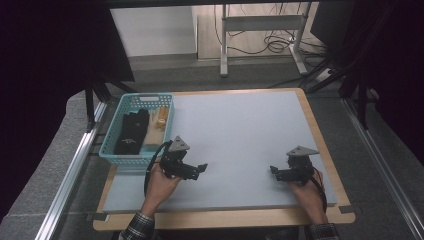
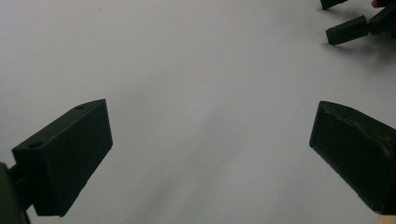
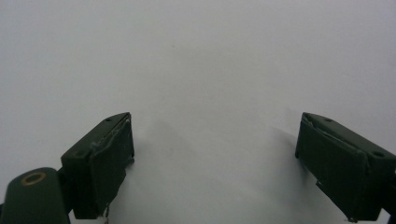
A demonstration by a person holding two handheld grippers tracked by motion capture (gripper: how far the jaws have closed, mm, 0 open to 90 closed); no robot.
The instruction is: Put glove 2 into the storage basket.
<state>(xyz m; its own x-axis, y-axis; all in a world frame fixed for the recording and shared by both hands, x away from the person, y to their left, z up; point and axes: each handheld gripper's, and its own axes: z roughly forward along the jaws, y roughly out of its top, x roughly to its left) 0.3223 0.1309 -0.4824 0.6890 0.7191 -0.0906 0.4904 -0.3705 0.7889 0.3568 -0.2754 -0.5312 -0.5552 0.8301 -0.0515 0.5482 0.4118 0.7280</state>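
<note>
Two grippers, nothing held in either, so my read is that no real handling has begun. From the high view, the left gripper [image 1: 199,169] sits low over the grey table mat [image 1: 240,135], just beside the near corner of a turquoise basket [image 1: 111,149] at the table's left edge. Inside the basket there's a black folded thing, maybe a pouch or glove [image 1: 132,132], can't tell which, plus some light tan items [image 1: 161,120] next to it. The right gripper [image 1: 274,171] is well apart, over toward the right side of the mat, with nothing near it.

Left gripper view: its jaws stand wide apart over bare mat [image 2: 196,93], nothing between them. The other gripper's tips [image 2: 348,29] peek in at the top right corner.

Right gripper view: same deal, jaws spread wide, plain grey mat [image 3: 201,70] under them.

Everything's in the basket and the mat is bare, so I'd guess the whole job is ahead: reach into the basket, most likely with the left one since it's closest.
</note>
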